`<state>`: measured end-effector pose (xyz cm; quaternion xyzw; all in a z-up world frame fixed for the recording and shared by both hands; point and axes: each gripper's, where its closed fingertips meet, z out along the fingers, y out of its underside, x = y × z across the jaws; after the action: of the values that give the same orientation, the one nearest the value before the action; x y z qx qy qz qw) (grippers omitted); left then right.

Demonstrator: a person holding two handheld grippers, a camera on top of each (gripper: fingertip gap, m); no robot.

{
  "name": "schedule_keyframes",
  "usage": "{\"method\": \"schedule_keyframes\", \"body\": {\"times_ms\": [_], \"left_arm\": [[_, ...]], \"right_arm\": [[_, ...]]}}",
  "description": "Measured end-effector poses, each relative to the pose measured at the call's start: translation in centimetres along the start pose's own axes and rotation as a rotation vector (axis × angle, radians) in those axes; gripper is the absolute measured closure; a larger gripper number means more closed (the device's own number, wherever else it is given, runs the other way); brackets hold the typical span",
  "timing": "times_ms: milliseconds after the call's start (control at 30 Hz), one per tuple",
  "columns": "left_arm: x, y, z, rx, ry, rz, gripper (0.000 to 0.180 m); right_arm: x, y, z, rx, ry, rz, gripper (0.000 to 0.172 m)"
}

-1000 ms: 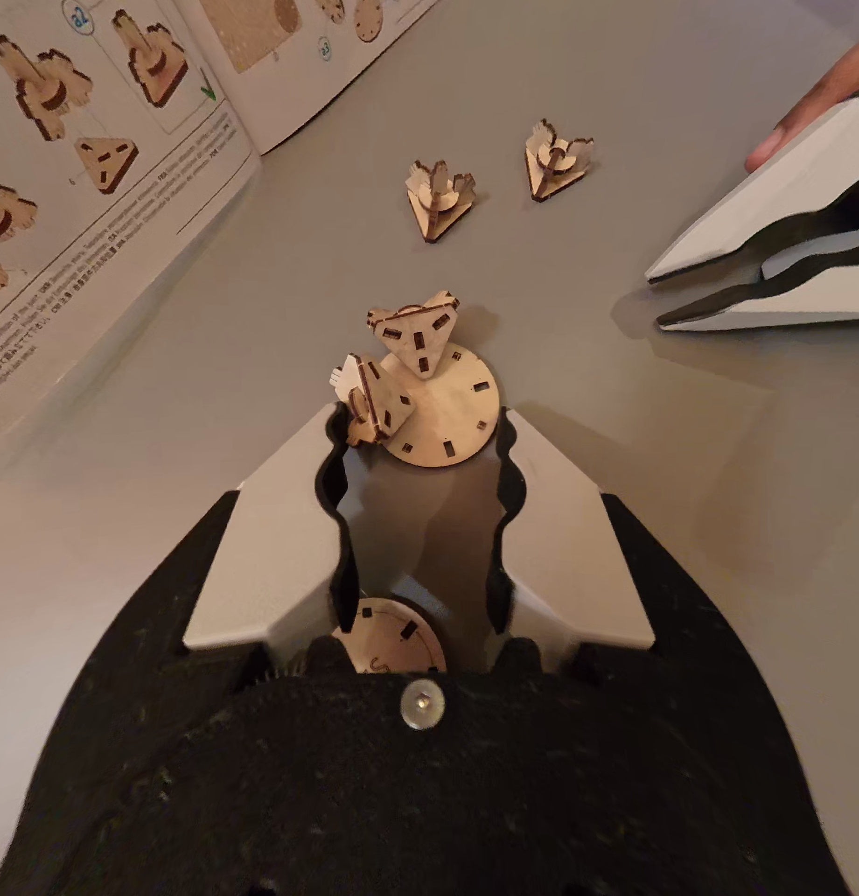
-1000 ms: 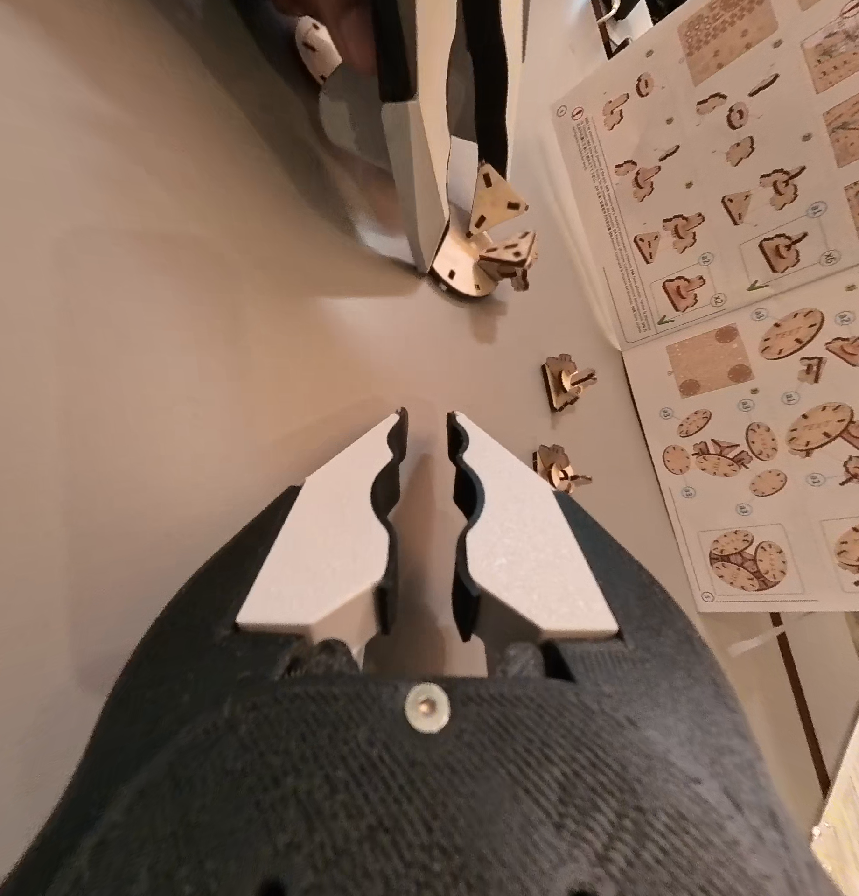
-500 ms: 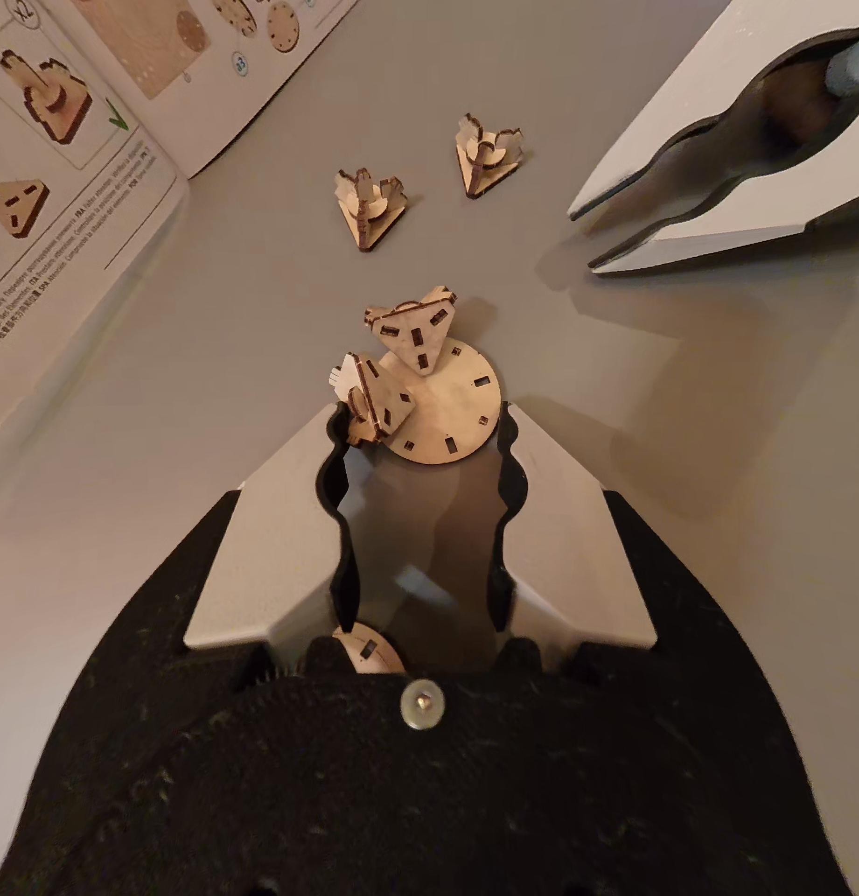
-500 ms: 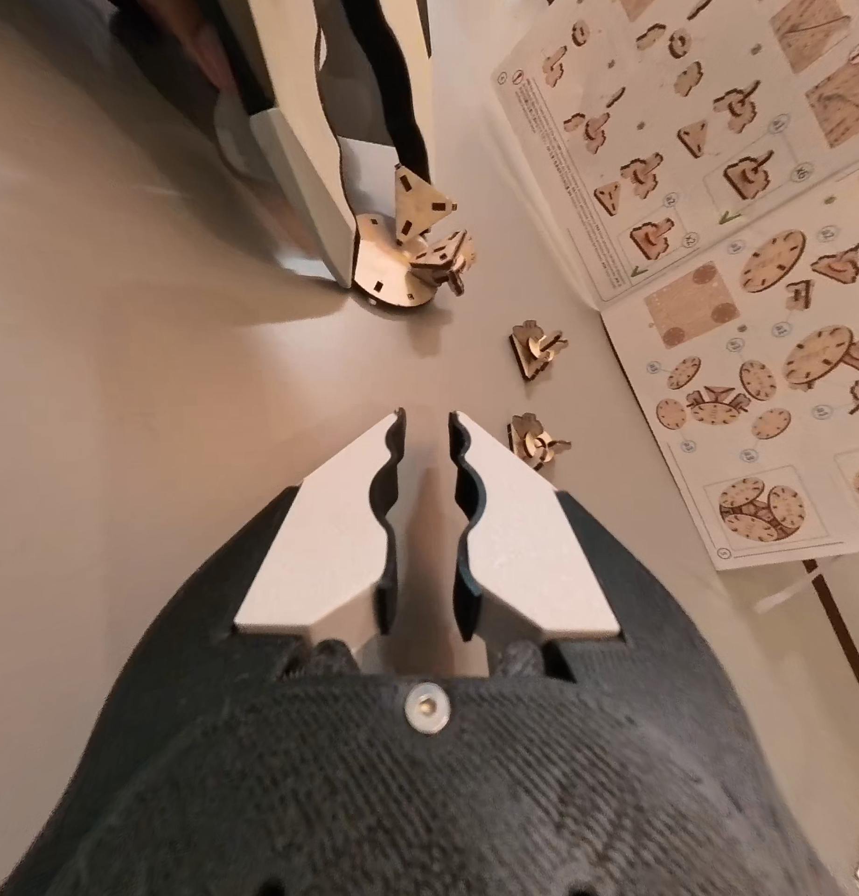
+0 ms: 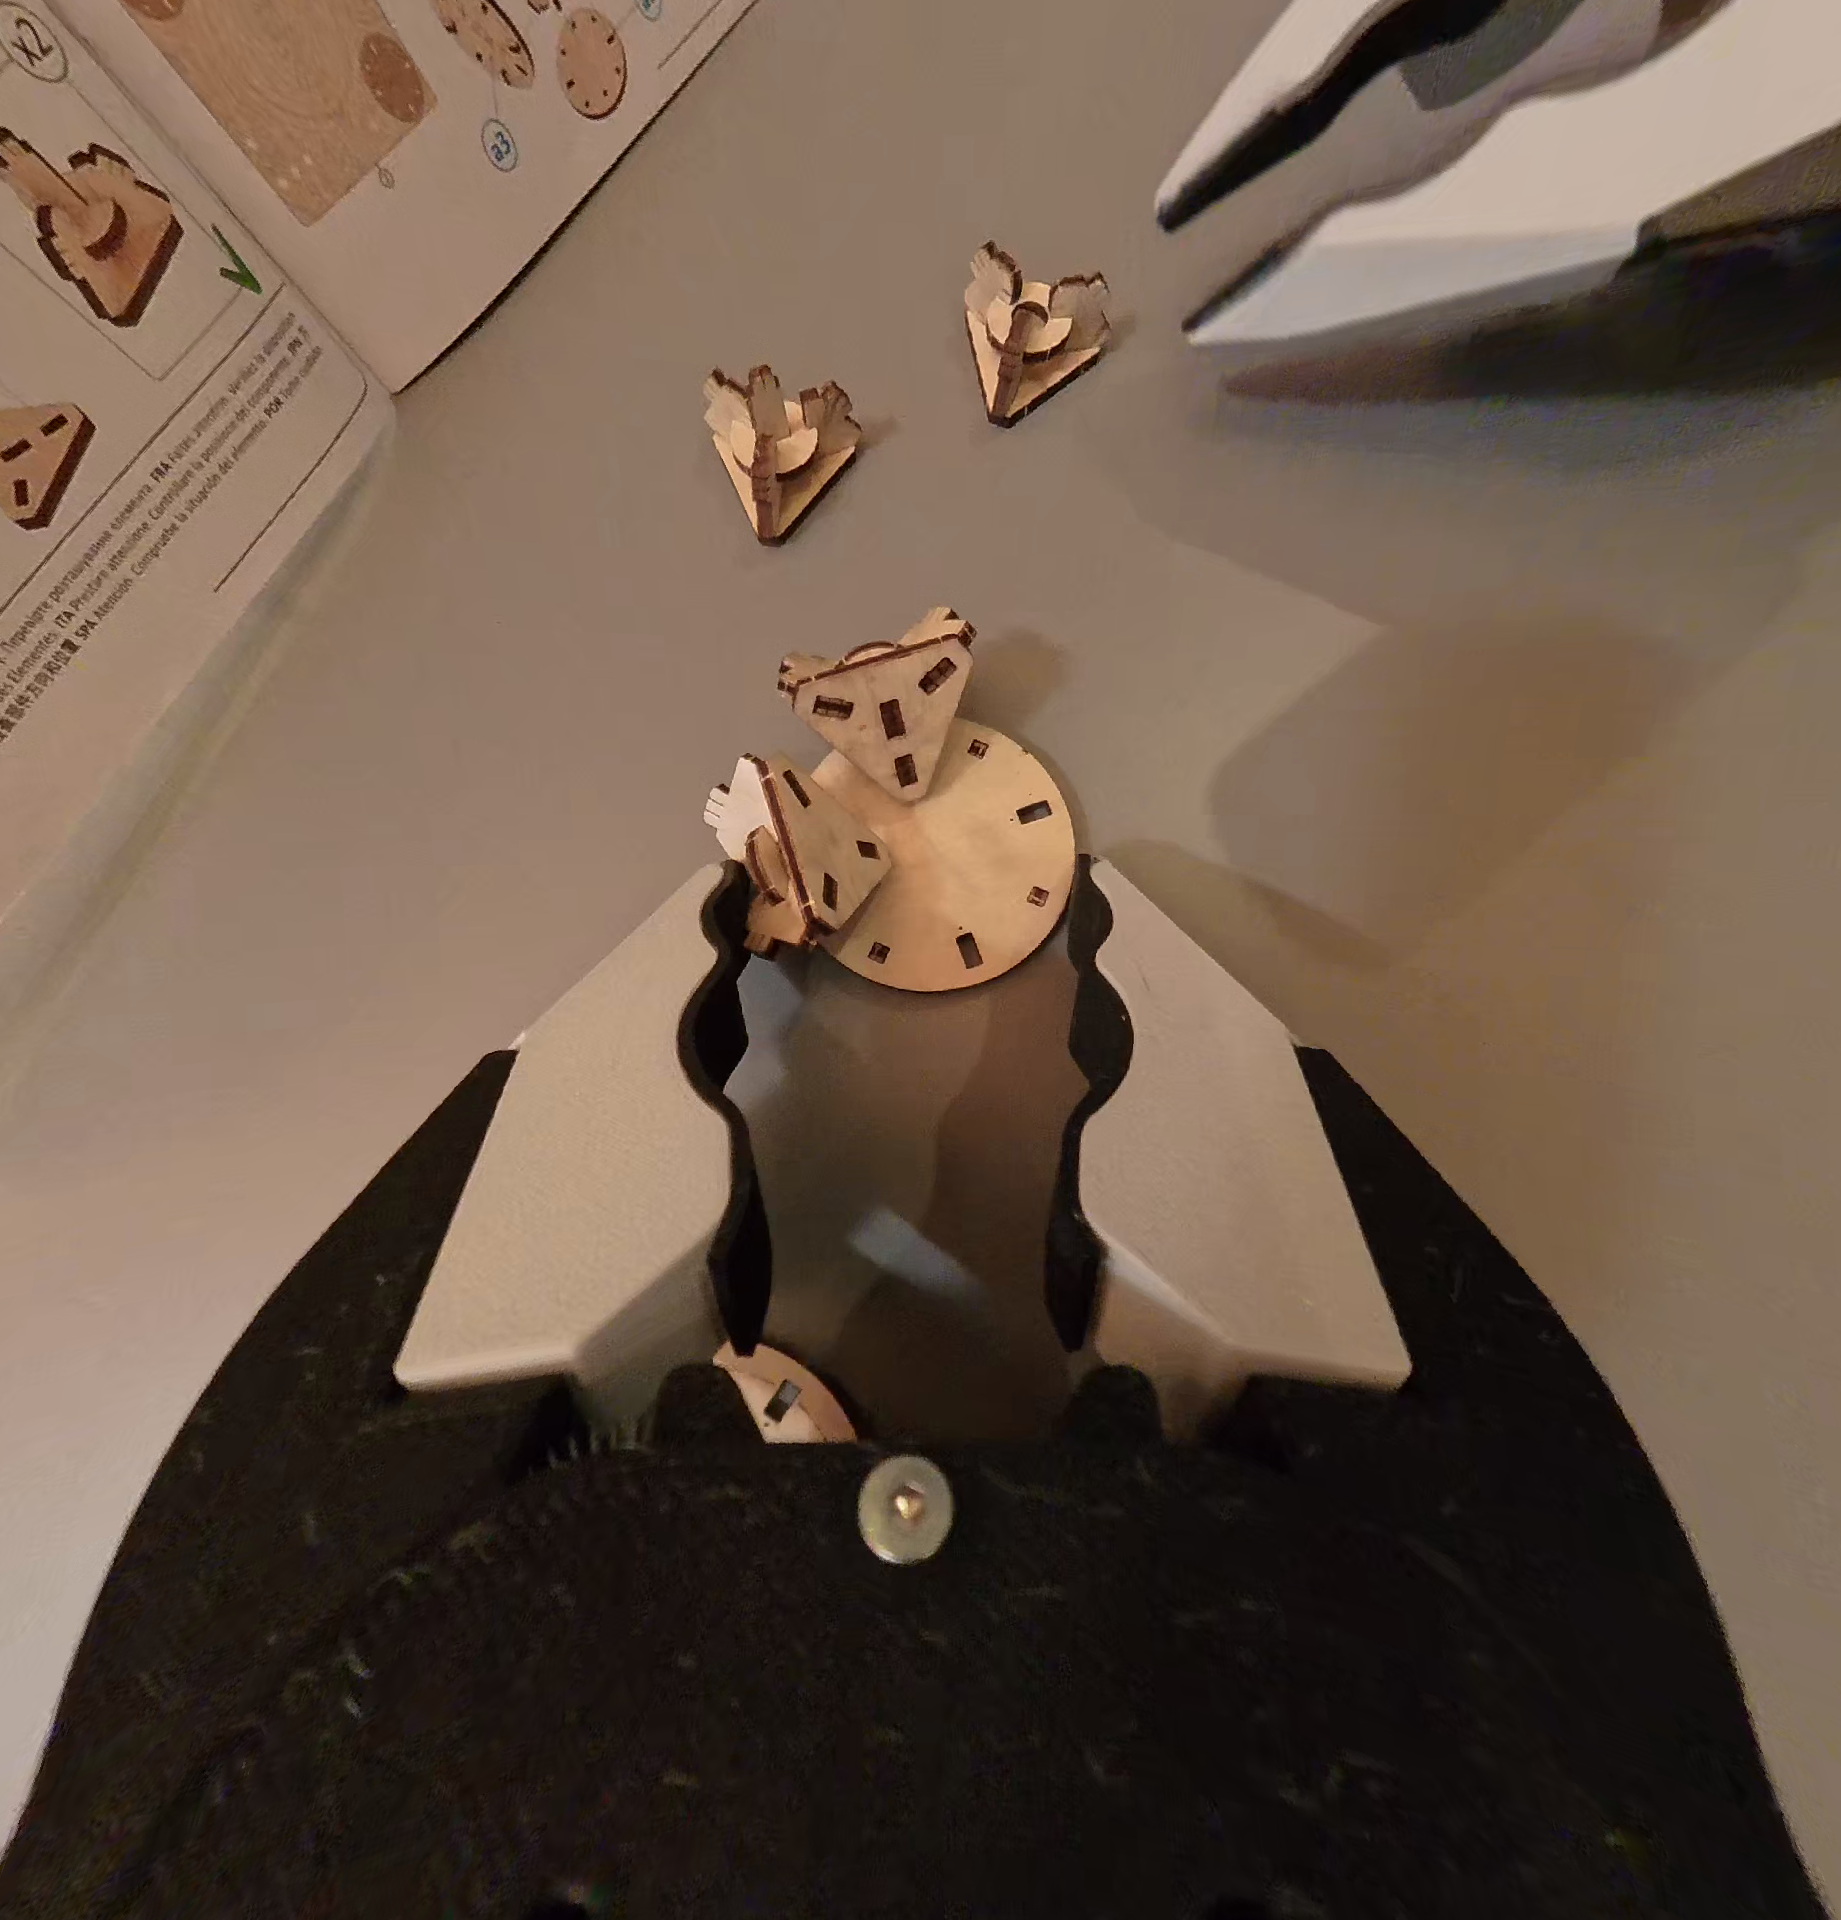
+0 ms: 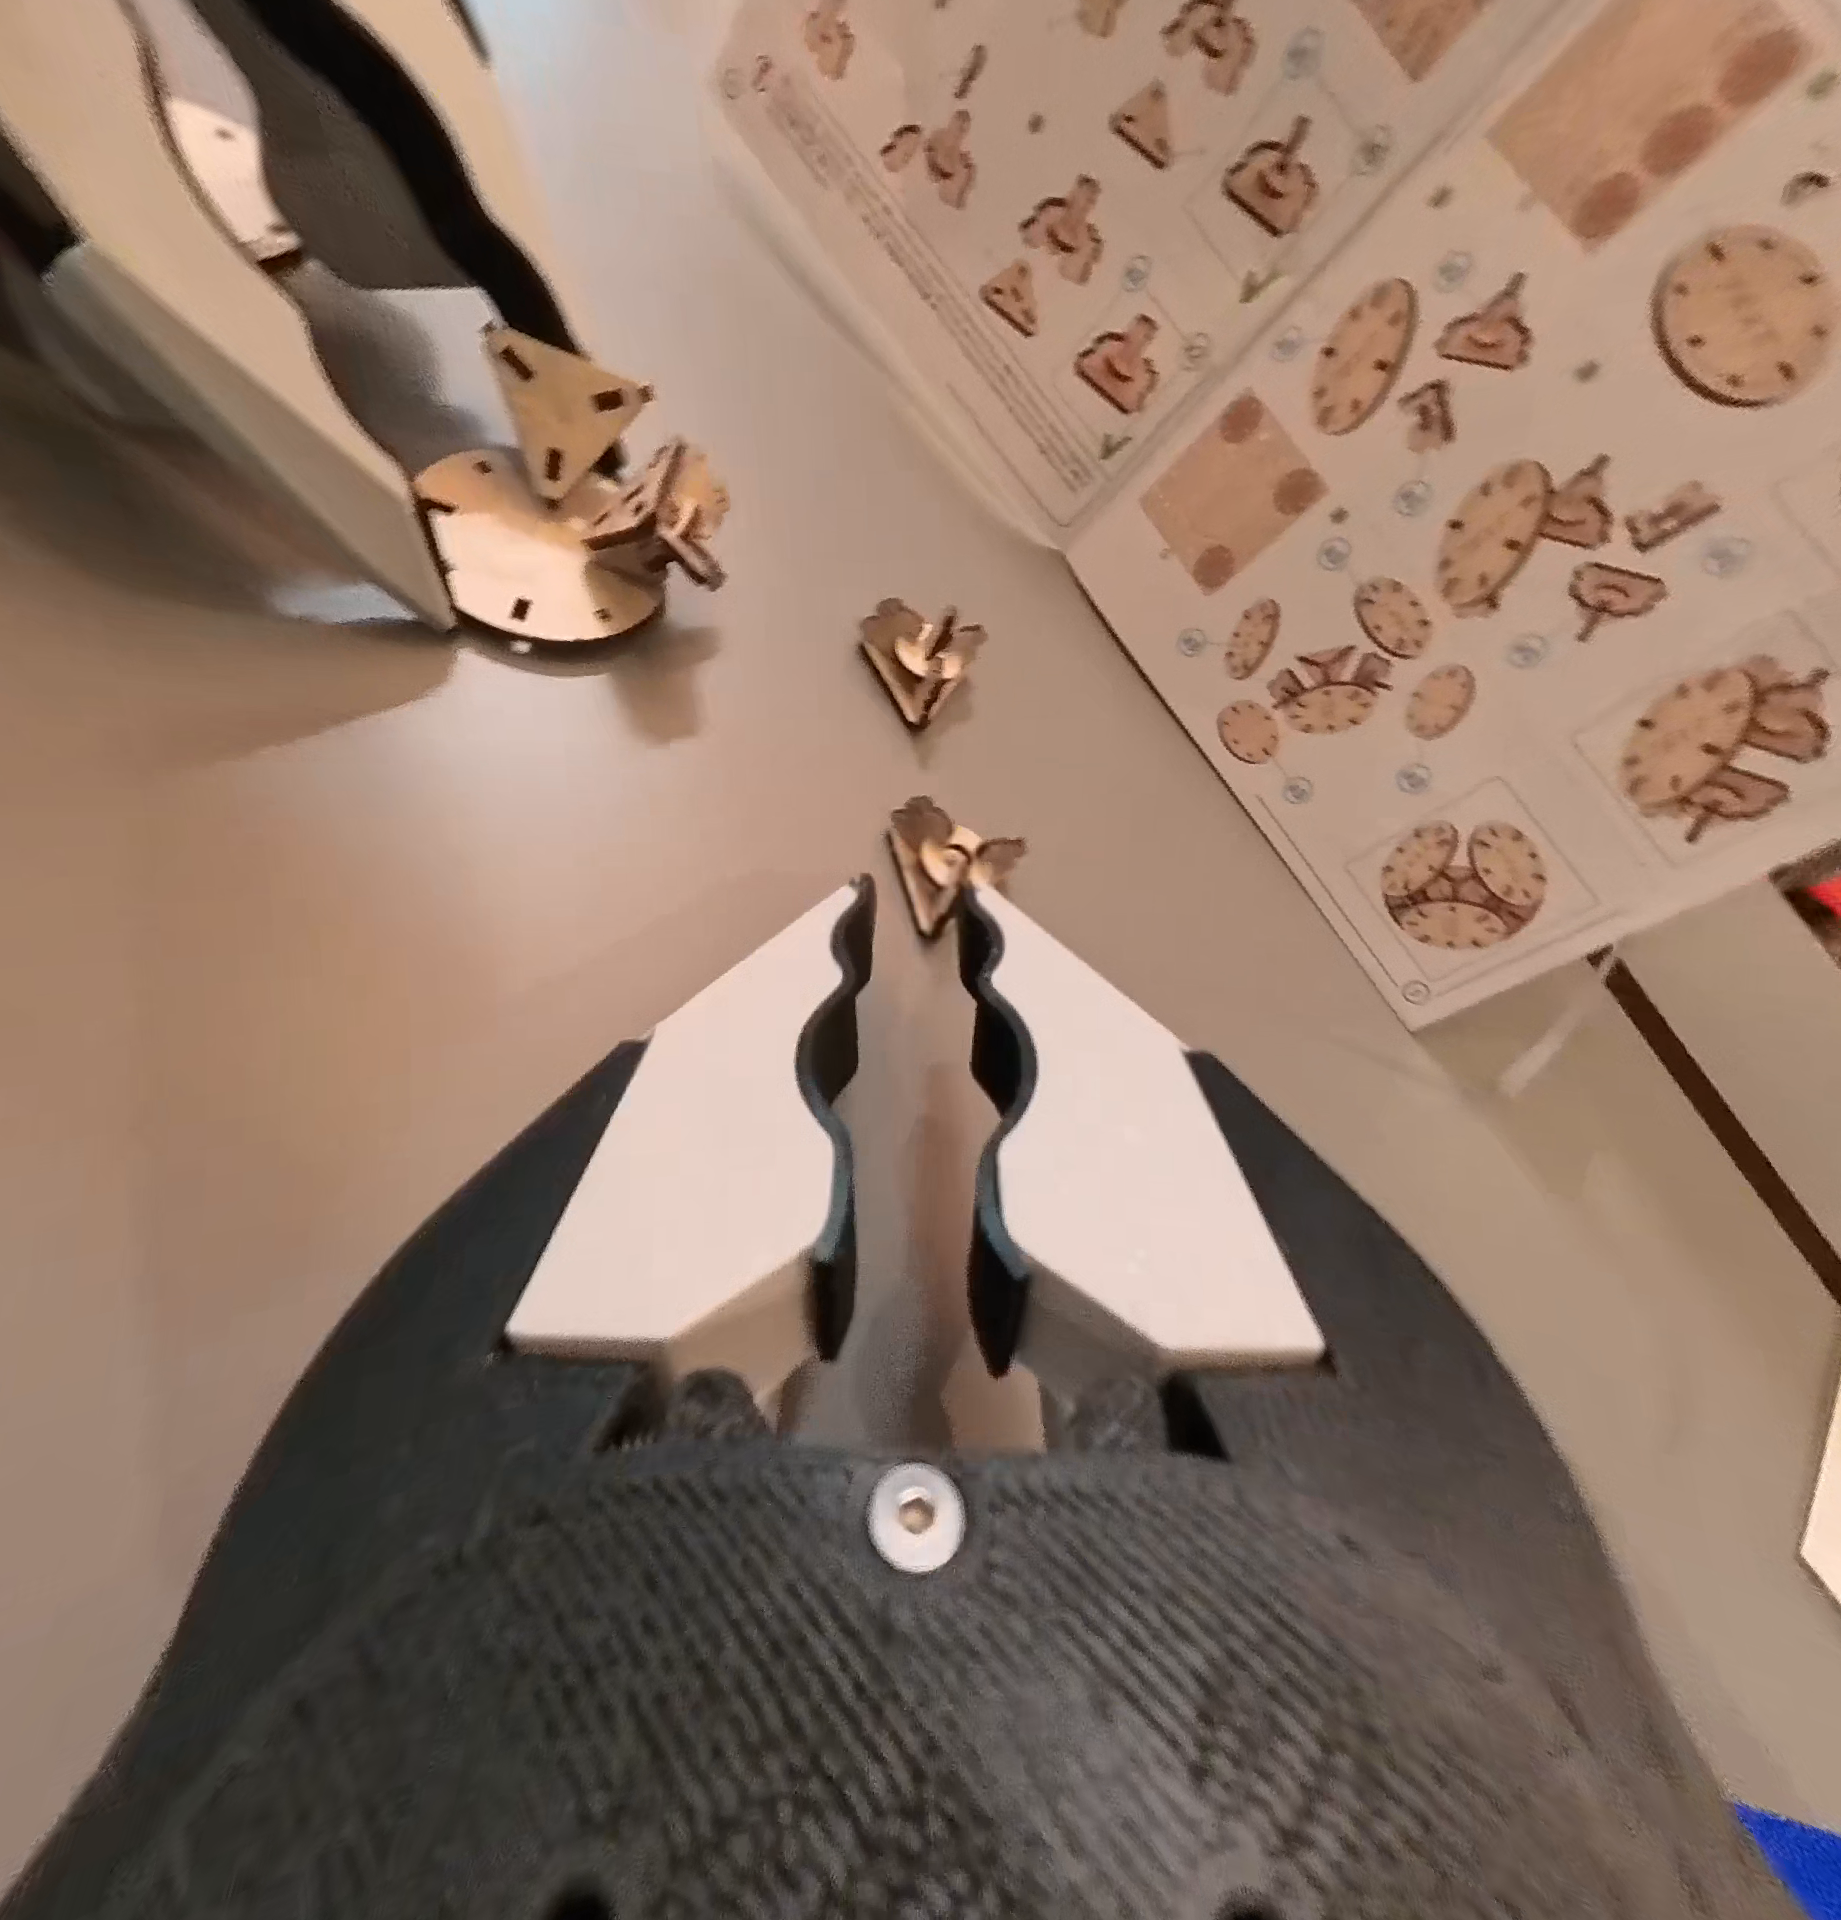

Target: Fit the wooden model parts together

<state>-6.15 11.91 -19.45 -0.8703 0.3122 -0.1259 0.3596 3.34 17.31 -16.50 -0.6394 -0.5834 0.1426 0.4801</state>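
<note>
The left tongs (image 5: 900,883) are pinching a slotted wooden disc (image 5: 952,873) carrying two triangular wooden pieces, resting on the grey table (image 5: 1415,935). The right tongs (image 6: 911,899), narrowly parted and holding nothing, are hovering just short of a loose triangular piece (image 6: 931,862). Only the right wrist view is showing the whole instruction sheet (image 6: 1415,468).

A hobby or assembly workbench indoors: a plain grey tabletop (image 5: 1518,935) under warm lamplight, an open illustrated instruction booklet (image 6: 1415,416) for a laser-cut plywood kit, and small wooden sub-assemblies (image 5: 781,447) set out on the surface beside it.
</note>
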Motion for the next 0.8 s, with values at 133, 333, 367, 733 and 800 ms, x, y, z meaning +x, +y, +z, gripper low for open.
{"method": "schedule_keyframes", "body": {"times_ms": [133, 333, 367, 733, 800], "left_arm": [[0.4, -0.1, 0.1, -0.001, 0.005, 0.013, 0.118], [0.5, -0.1, 0.2, -0.001, 0.009, 0.013, 0.118], [0.5, -0.1, 0.2, -0.001, 0.009, 0.012, 0.118], [0.5, -0.2, 0.3, 0.000, 0.007, 0.011, 0.118], [0.5, -0.2, 0.3, 0.000, 0.006, 0.011, 0.118]], "right_arm": [[1.2, 0.0, -0.1, 0.008, 0.031, 0.078, 0.159], [0.5, 1.3, 1.0, -0.095, -0.052, 0.110, 0.156], [0.3, 1.7, 1.3, -0.124, -0.069, 0.116, 0.156], [0.9, 0.5, 0.6, -0.031, -0.131, 0.245, 0.171], [0.9, 0.3, 0.2, -0.007, -0.155, 0.290, 0.171]]}}
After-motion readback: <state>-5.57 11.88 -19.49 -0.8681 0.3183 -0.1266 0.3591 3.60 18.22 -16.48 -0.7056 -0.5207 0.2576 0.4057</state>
